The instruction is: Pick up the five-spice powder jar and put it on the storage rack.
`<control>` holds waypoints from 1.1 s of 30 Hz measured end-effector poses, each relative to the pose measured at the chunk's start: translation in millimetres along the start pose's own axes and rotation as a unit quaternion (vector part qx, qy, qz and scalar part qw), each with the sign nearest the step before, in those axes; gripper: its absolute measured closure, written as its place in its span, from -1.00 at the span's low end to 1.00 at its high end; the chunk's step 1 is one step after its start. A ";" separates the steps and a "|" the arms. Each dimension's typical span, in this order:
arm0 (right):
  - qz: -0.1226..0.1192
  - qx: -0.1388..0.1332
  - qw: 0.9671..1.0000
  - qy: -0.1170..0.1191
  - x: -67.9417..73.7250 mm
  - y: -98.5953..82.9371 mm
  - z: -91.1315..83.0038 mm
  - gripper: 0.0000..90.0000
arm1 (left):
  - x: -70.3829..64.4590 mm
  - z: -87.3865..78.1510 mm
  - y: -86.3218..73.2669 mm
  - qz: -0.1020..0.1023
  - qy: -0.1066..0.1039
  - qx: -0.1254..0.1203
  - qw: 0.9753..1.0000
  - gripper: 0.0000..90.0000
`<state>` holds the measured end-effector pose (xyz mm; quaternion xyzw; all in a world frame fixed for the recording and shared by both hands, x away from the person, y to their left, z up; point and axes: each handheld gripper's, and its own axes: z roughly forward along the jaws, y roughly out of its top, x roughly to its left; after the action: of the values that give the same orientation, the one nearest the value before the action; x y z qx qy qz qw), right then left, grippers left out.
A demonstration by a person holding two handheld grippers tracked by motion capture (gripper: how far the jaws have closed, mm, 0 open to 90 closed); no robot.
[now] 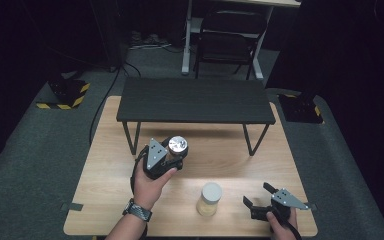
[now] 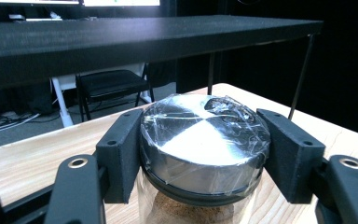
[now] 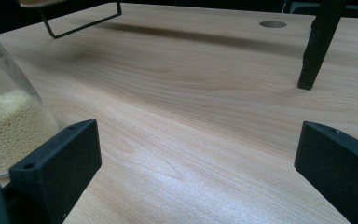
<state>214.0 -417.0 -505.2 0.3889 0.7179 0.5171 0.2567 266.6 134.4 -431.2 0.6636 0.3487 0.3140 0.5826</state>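
Jar w/ shiny metal lid (image 1: 178, 145) sits clamped in left gripper (image 1: 172, 156), high view, above the wooden worktop (image 1: 110, 165) just in front of the black shelf (image 1: 195, 100). Right gripper (image 1: 260, 197) rests near the front right edge, jaws wide, beside a second jar (image 1: 209, 199) of pale grains. Left gripper view: both jaws press the foil-wrapped lid (image 2: 203, 140), brown powder below. Right gripper view: jaws wide apart, nothing between; grain jar (image 3: 7, 121) at left.

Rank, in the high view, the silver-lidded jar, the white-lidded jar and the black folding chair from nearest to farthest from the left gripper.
1. Silver-lidded jar: clamped in the left gripper itself.
2. White-lidded jar: on the table, toward the person's right and closer to the person.
3. Black folding chair: on the floor beyond the black shelf.
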 end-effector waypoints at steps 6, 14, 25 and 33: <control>-0.003 0.001 1.000 0.000 0.2 0.2 0.2 -1.00 | -3.1 -4.8 14.0 -0.003 0.003 -0.002 1.000 -0.22; -0.001 0.000 1.000 0.001 0.0 0.1 0.2 -1.00 | -4.3 -7.4 28.2 -0.008 0.006 -0.009 1.000 -0.22; 0.000 0.000 1.000 0.001 -0.4 0.1 0.0 -1.00 | -6.1 -7.5 48.0 -0.004 0.009 -0.020 1.000 -0.22; 0.002 -0.001 1.000 0.002 -1.0 -0.3 -0.1 -1.00 | -6.4 -5.5 66.8 -0.003 0.014 -0.030 0.999 -0.22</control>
<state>214.3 -417.9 -505.5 0.3892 0.7172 0.5190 0.2547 265.0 126.9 -364.3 0.6402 0.3491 0.3319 0.5984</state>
